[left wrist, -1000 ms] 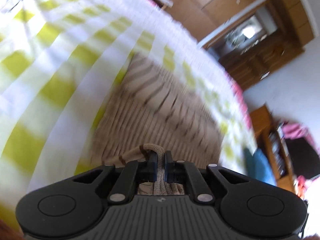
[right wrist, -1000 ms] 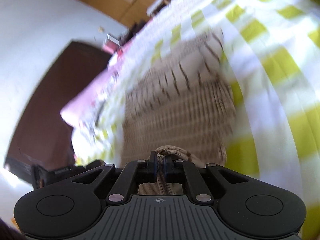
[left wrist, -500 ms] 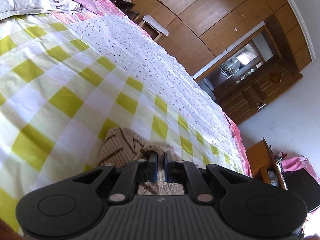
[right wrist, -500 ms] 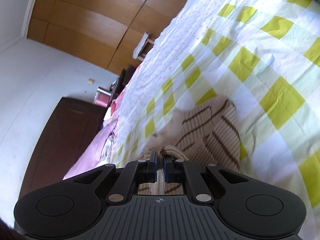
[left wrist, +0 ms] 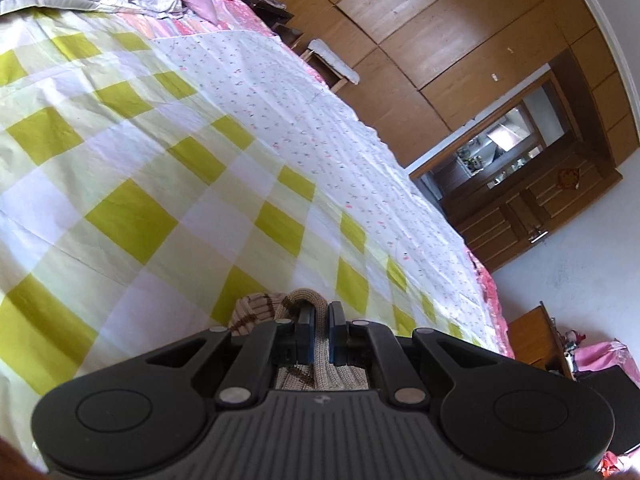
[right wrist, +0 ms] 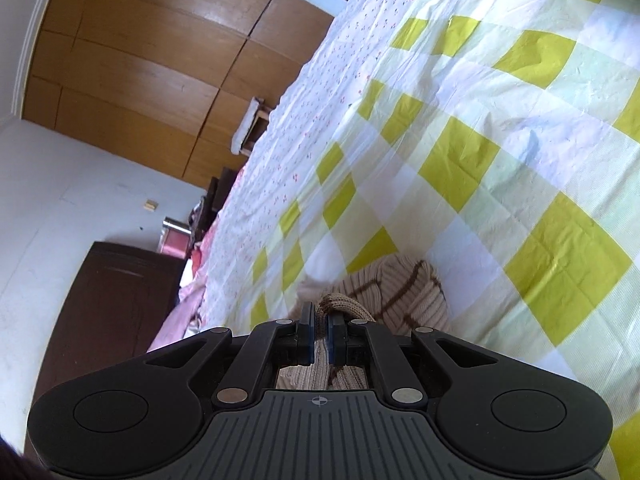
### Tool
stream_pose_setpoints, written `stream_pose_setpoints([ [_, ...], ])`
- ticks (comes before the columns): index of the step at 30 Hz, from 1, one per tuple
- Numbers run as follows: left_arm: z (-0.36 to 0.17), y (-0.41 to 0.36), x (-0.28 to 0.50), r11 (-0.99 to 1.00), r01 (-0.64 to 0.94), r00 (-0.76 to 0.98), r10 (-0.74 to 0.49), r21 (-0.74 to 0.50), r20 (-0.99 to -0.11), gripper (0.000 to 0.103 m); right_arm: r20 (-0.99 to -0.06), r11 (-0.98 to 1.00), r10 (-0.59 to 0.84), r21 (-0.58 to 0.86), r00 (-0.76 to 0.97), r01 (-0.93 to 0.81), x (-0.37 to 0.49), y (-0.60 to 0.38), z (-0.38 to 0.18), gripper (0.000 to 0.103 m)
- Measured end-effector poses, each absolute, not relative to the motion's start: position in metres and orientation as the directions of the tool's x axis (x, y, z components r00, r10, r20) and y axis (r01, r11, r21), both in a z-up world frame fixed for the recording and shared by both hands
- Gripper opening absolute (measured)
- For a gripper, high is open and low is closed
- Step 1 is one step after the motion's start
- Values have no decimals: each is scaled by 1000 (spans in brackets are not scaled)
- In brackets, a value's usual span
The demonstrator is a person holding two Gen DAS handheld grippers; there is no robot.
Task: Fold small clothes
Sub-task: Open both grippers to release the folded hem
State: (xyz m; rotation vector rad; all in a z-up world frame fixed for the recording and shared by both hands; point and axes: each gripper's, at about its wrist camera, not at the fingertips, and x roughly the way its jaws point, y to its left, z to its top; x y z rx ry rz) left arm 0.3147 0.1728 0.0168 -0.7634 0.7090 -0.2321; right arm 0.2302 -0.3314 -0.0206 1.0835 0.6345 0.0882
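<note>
Sweater (left wrist: 256, 312) edges were pinched by both hand-held grippers (left wrist: 319, 334) (right wrist: 319, 338) above the bed (left wrist: 160, 184); folding was judged unfinished.

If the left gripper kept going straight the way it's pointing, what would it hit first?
Probably the checked bedspread. The left gripper, shut on the knit garment, aims low across the bed; depth is uncertain.

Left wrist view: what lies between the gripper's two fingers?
A ribbed tan edge of the striped knit garment, pinched in the left gripper. The right gripper pinches the same knit.
</note>
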Motion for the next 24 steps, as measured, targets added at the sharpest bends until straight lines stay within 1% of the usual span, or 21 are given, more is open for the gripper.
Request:
stream_pose_setpoints([
  [2, 8, 169, 320, 732, -66, 736, -423, -678, -529, 13, -451, 512, 355, 827, 819, 234, 237, -329, -24, 7],
  [4, 0, 165, 324, 741, -88, 722, -413, -665, -555, 13, -489, 562, 338, 790, 804, 244, 245, -323, -26, 11],
  [5, -2, 165, 324, 738, -104, 722, -405, -667, -561, 14, -504, 569, 339, 782, 794, 254, 248, -322, -29, 11],
  [7, -6, 168, 324, 711, -112, 722, -422, -695, -548, 20, -513, 554, 343, 787, 787, 272, 250, -323, -35, 13],
  [8, -6, 169, 323, 697, -115, 725, -429, -708, -539, 28, -507, 542, 349, 795, 788, 271, 249, -325, -37, 17],
  [9, -5, 171, 322, 687, -115, 730, -432, -718, -530, 35, -500, 531, 355, 803, 790, 269, 247, -326, -37, 25],
  [10, -3, 172, 320, 685, -111, 736, -430, -720, -522, 37, -490, 525, 358, 809, 795, 263, 245, -328, -36, 31],
  [11, 0, 173, 318, 691, -108, 744, -421, -715, -520, 41, -474, 525, 355, 814, 806, 248, 240, -330, -34, 40],
  [12, 3, 175, 316, 699, -108, 752, -408, -707, -518, 45, -464, 535, 345, 811, 816, 236, 237, -331, -30, 41],
  [14, 9, 178, 310, 709, -113, 767, -383, -696, -515, 50, -464, 573, 318, 789, 827, 222, 232, -332, -21, 42],
  [16, 12, 182, 303, 708, -112, 772, -380, -697, -510, 51, -472, 613, 299, 761, 830, 212, 227, -330, -14, 42],
  [18, 12, 184, 291, 716, -102, 763, -389, -691, -516, 51, -499, 662, 284, 719, 819, 209, 224, -325, -9, 42],
  [23, 10, 183, 255, 770, -55, 736, -399, -635, -548, 52, -581, 812, 232, 558, 780, 174, 213, -297, -5, 42],
  [24, 9, 181, 250, 782, -47, 734, -396, -622, -552, 53, -596, 828, 226, 534, 771, 170, 209, -292, -7, 42],
])
